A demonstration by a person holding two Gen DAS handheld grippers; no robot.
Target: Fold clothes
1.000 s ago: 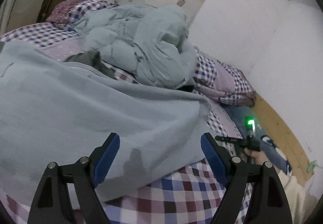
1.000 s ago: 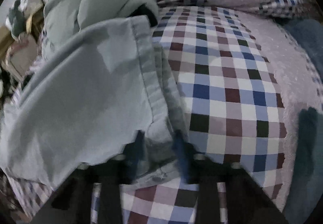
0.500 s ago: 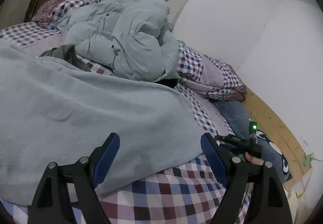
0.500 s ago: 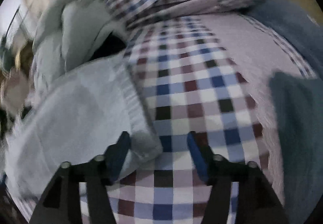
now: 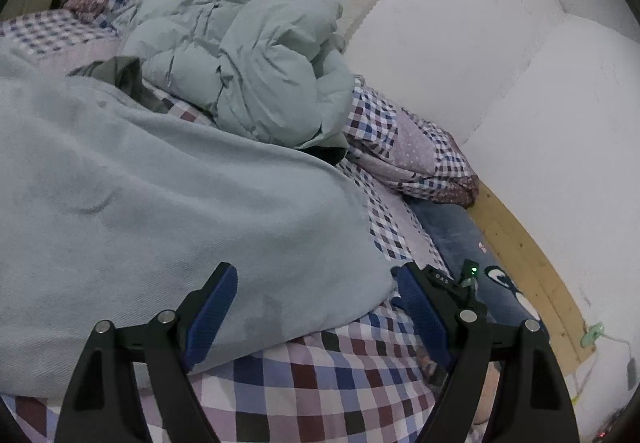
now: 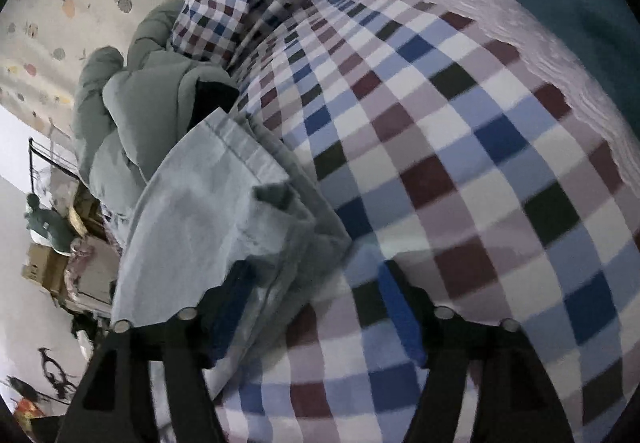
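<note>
A light blue garment [image 5: 160, 203] lies spread over the checked bedsheet [image 5: 320, 383]. My left gripper [image 5: 316, 307] stands open just over the garment's near edge, and its blue pads [image 5: 216, 307] press on nothing. Beside the right finger shows the black body of my right gripper with a green light. In the right wrist view the garment's stitched hem [image 6: 240, 179] lies bunched on the sheet [image 6: 460, 183]. My right gripper [image 6: 316, 311] has its jaws opening. The cloth's edge lies loose by its left finger [image 6: 232, 303], with bare sheet between the pads.
A puffy pale green jacket [image 5: 248, 63] is heaped at the back, against a checked pillow [image 5: 400, 147]. White padded panels [image 5: 520, 83] and a wooden bed rail [image 5: 524, 255] run along the right. A dark blue blanket [image 5: 456, 235] lies by the rail. Furniture stands beyond the bed's left side.
The right gripper, shut on the garment's hem a second ago, has opened, let it drop on the sheet and rolled. The left gripper has shifted a little along the garment.
</note>
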